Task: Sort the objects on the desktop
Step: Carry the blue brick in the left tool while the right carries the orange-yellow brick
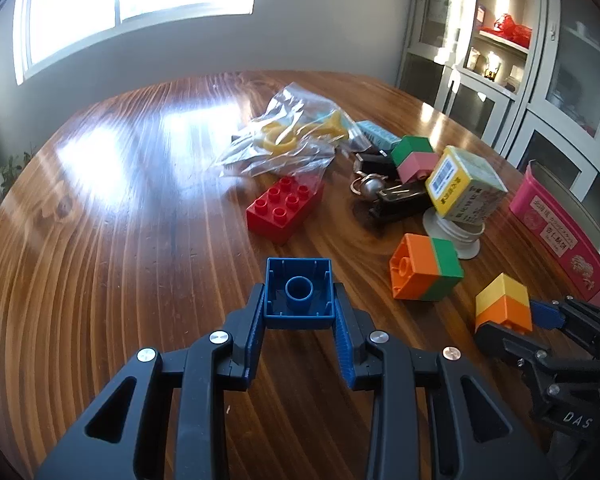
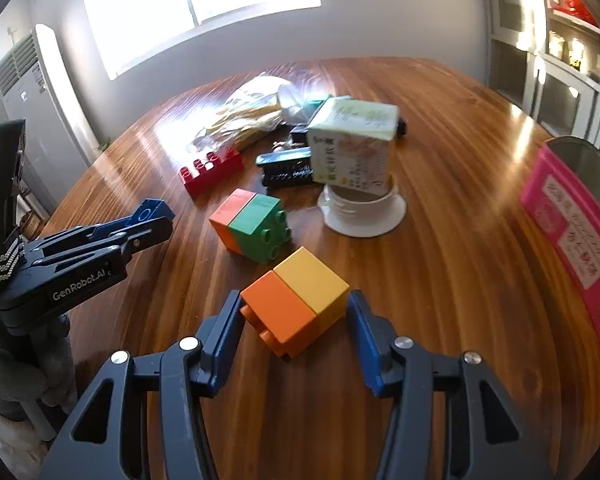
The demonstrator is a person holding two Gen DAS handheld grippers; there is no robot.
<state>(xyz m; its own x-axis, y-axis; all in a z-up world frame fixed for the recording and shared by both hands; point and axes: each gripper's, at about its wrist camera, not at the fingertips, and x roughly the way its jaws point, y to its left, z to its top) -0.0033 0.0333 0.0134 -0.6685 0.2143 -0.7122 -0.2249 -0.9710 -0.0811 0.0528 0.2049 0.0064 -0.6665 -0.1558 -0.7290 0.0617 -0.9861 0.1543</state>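
Left wrist view: your left hand-held gripper clamps a blue brick above the bench; your right hand-held gripper grips an orange-and-yellow block. Beyond, a carton sits in a white lid; a pink tin stands right.

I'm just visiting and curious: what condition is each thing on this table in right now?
Left gripper: shut on the blue brick, hollow side showing.
Right gripper: fingers on both sides of the orange-yellow brick pair; contact unclear.
Orange-green brick pair: joined, lying on its side.
Red brick: studs up, loose.
Plastic bag: crumpled, contents inside.
Paper box: tilted, propped on the white lid.
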